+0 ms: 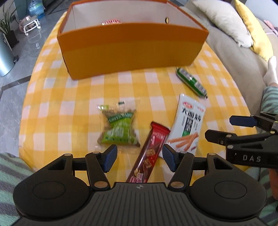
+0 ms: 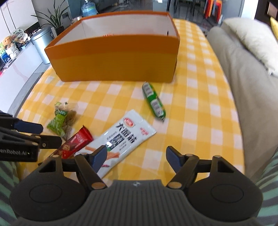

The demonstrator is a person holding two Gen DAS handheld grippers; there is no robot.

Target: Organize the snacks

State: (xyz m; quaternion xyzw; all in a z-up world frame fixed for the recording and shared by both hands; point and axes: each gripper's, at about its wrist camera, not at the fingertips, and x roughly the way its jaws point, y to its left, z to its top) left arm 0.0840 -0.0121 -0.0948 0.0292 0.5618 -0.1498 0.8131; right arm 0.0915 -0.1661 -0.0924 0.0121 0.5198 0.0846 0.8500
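Note:
An orange box (image 1: 132, 52) (image 2: 113, 57) stands at the back of the yellow checked tablecloth (image 1: 69, 97), with a pink-topped item (image 1: 111, 22) inside. In front lie a green nut pack (image 1: 119, 128) (image 2: 60, 121), a red chocolate bar (image 1: 151, 151) (image 2: 76, 142), a white noodle-stick packet (image 1: 187, 125) (image 2: 123, 137) and a green sausage (image 1: 191, 81) (image 2: 153, 100). My left gripper (image 1: 139, 154) (image 2: 50, 133) is open over the red bar, which lies between its fingers untouched. My right gripper (image 2: 136, 153) (image 1: 220, 127) is open above the white packet's near end.
A beige sofa (image 2: 239, 73) with cream and yellow cushions (image 1: 224, 19) borders the table's right edge. A metal bin (image 2: 41, 43), a potted plant (image 2: 53, 19) and a water bottle (image 2: 88, 8) stand on the floor to the left. Striped sleeves (image 1: 10, 166) frame the near corners.

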